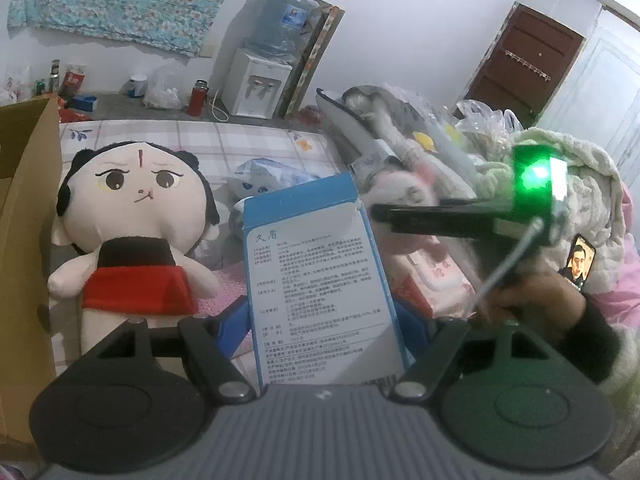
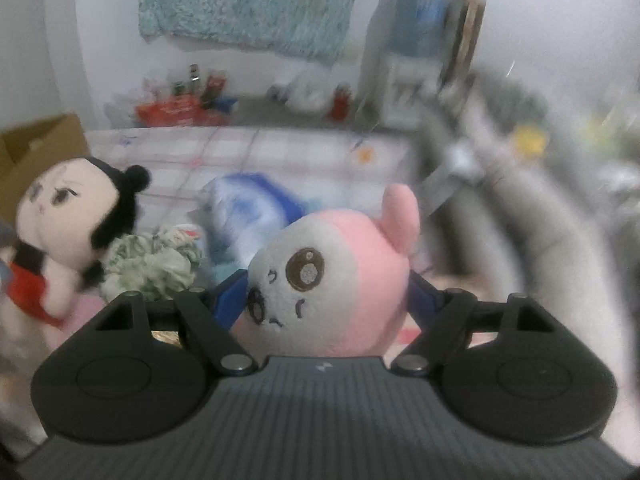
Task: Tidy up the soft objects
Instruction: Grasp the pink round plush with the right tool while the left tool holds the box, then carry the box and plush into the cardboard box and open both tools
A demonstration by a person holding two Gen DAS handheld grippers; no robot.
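Bedroom clutter covers a checked bed sheet [image 1: 240, 136]. Nearest, the left tongs [image 1: 320, 328] are clenched on a blue-and-white printed carton [image 1: 320, 280], held upright and tilted downward. The right tongs [image 2: 324, 300], also angled down, grasp a pink-and-white plush toy [image 2: 332, 280]. Farther left lies a black-haired doll in red [image 1: 132, 224] beside a brown cardboard box [image 1: 24, 208], likely the next drop-off, needing a leftward carry.

Water dispenser [image 1: 256, 84] against back wall, red thermos [image 1: 197, 98] on floor left of it, brown door [image 1: 524, 64] right, floral cloth [image 1: 120, 0] hanging on wall.
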